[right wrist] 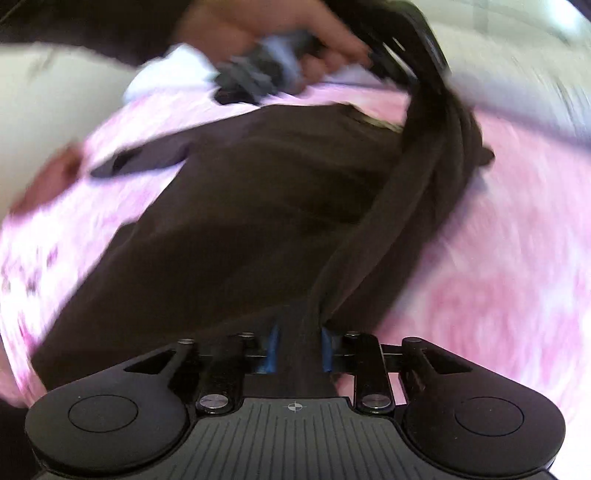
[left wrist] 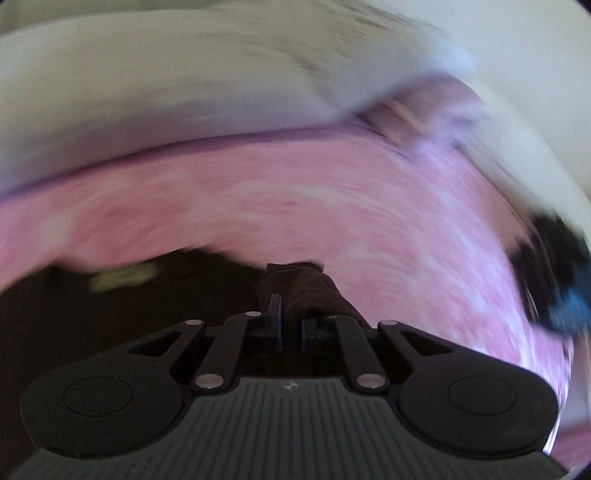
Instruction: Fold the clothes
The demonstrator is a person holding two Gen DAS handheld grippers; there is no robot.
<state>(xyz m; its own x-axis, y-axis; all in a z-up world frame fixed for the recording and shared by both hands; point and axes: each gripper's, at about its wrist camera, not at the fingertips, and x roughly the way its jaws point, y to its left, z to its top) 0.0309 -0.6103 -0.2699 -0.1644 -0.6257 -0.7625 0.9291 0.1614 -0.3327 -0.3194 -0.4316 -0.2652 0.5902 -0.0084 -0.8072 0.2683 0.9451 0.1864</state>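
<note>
On a pink bedspread (left wrist: 332, 206), the left claw (left wrist: 286, 314) pinches a fold of the dark garment (left wrist: 295, 284), while the right claw (right wrist: 297, 334) clamps its twisted edge (right wrist: 388, 206), which, pulled taut, could slip free.

Garment (right wrist: 236, 206) spread on the bedcover (right wrist: 498, 295), which shows past it to left and right; one twisted strand of it runs from the right gripper (right wrist: 298, 347) up to the left gripper (right wrist: 417, 40) at the far edge, a hand (right wrist: 258, 26) on that tool; in the left wrist view, left gripper (left wrist: 290, 325) pinches a fold above the bedcover (left wrist: 332, 206); pillow (left wrist: 166, 99) lies behind.
</note>
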